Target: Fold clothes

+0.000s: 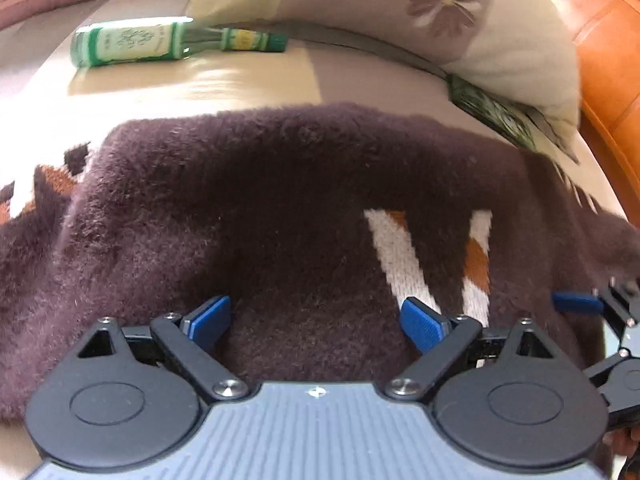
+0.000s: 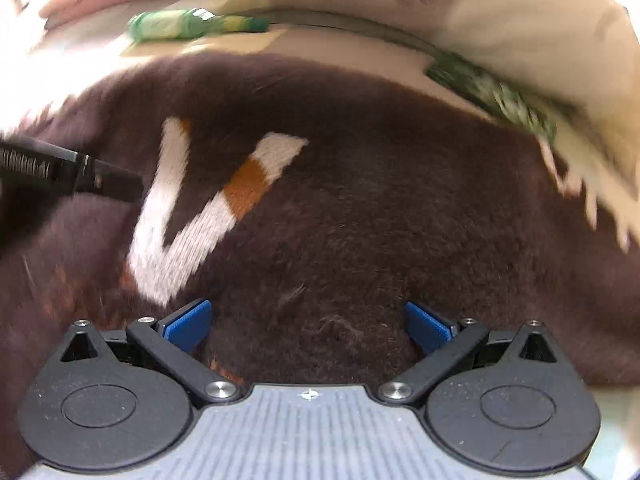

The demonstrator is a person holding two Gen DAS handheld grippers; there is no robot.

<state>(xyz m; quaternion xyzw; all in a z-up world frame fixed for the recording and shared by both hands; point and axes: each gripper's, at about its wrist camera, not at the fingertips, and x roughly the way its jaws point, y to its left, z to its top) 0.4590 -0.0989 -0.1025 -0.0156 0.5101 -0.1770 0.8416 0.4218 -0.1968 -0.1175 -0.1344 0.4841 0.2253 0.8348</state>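
A dark brown fuzzy sweater [image 1: 260, 208] with a white and orange V mark [image 1: 400, 256] lies folded on a pale bedcover. My left gripper [image 1: 318, 322] hovers just over its near part, jaws wide open, nothing between the blue pads [image 1: 210, 320]. In the right wrist view the same sweater [image 2: 380, 220] fills the frame, its V mark [image 2: 208, 208] to the left. My right gripper [image 2: 308, 326] is open above the fabric and holds nothing. The right gripper [image 1: 588, 308] shows at the right edge of the left wrist view; the left one's black body [image 2: 68, 170] enters the right wrist view from the left.
A green bottle [image 1: 132, 42] lies on the bedcover [image 1: 240, 84] behind the sweater. A cream pillow with flower prints [image 1: 460, 28] leans at the back right, a green patterned item [image 1: 496, 116] under it. An orange leather headboard [image 1: 608, 60] stands at far right.
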